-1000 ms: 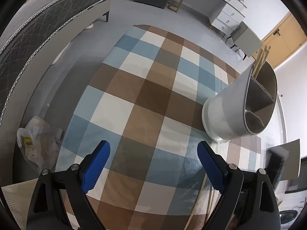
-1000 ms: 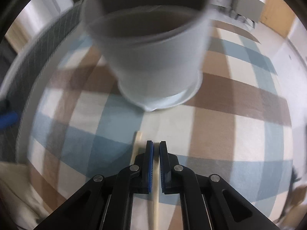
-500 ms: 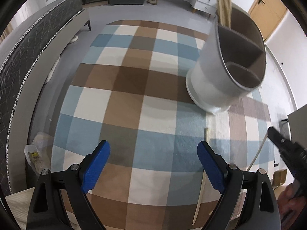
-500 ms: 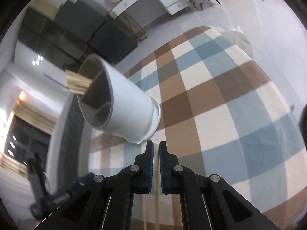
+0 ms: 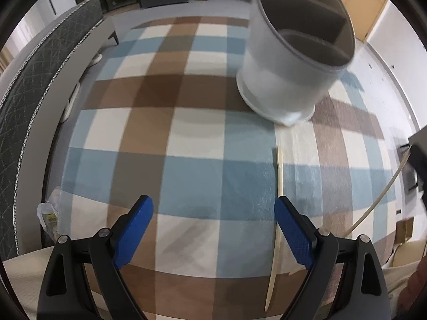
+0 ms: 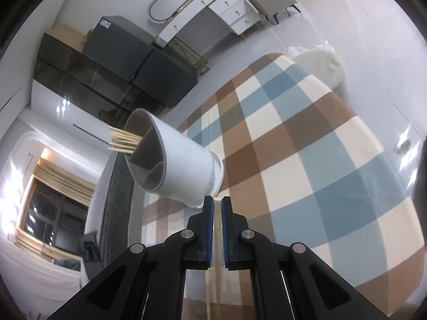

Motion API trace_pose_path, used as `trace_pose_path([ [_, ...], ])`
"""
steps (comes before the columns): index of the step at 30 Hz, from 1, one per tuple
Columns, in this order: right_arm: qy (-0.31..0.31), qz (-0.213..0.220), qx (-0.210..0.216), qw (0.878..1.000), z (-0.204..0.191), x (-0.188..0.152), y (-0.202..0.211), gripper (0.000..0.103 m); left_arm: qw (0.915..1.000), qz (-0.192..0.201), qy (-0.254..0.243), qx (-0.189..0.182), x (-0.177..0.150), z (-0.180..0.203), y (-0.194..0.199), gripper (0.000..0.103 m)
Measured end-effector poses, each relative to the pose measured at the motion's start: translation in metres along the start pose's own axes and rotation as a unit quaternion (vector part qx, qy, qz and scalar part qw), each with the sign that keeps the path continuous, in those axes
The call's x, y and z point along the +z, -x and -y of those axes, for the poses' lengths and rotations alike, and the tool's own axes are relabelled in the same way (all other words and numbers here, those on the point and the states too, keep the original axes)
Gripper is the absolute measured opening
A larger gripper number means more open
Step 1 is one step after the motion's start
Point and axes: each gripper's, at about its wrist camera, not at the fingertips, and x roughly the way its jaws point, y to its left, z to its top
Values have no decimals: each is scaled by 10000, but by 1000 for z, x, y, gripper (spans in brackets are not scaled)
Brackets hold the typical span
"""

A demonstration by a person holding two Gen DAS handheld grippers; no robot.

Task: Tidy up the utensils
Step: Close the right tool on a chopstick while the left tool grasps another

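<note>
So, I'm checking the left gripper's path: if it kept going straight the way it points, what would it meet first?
Probably the checked cloth; the open left gripper points at bare fabric, and the loose chopstick lies just off its right finger.

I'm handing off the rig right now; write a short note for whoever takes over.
Left gripper: open, empty, above the checked cloth.
Right gripper: shut on a chopstick, lifted off the cloth.
Holder: upright on the cloth; several chopsticks already in one compartment.
Left: drop the held one in, then fetch the chopstick lying on the cloth beside the left gripper.
</note>
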Motion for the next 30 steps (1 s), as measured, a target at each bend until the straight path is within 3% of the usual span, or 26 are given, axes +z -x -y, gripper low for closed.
trace_pose_path([
  [6,-231,85,87,9997,9,3,8,5,9996,-41,-263,28,-1,15,-6,89],
  [15,-167,-66,145,9997,9,4,2,5,9980,-75,-626,68,28,45,-23,88],
  [19,-115,-66,223,9997,8,5,3,5,9972,-223,-712,-35,39,56,-34,73],
  [23,-74,-96,274,9996,5,6,1,5,9971,-410,-637,-32,46,61,-47,70],
  [25,-71,-124,310,9994,5,6,-1,5,9968,-514,-597,-126,47,62,-53,56],
  [29,-73,-161,342,9993,4,6,-4,5,9967,-447,-678,-72,51,66,-55,44],
  [30,-85,-164,344,9992,4,6,-4,5,9966,-424,-705,-86,51,68,-54,34],
])
